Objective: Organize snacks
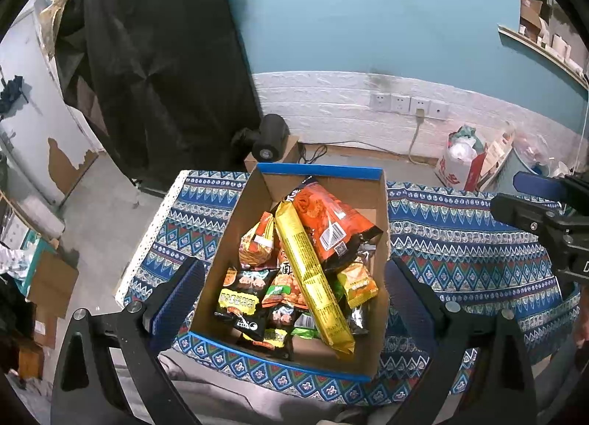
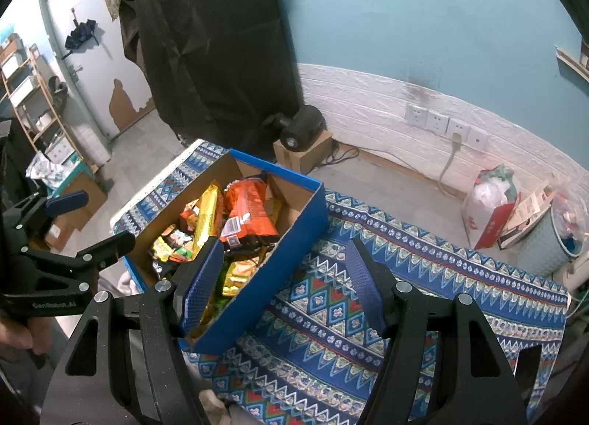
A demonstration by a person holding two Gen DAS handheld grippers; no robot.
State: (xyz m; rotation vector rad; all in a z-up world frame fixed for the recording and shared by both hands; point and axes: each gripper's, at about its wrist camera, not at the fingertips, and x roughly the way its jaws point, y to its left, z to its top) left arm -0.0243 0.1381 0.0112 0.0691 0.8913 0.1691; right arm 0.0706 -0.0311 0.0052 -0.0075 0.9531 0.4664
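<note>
- Inside, the cardboard box (image 1: 381,211) with blue outside holds snack packets: a long yellow packet (image 1: 313,277) across an orange bag (image 1: 327,215).
- Box stands on the patterned table (image 1: 460,241).
- Left hand-held gripper (image 1: 294,288) spread wide, grasping nothing; "GenRobot.AI" is printed on it.
- Right hand-held gripper (image 2: 283,285) also released.
</note>
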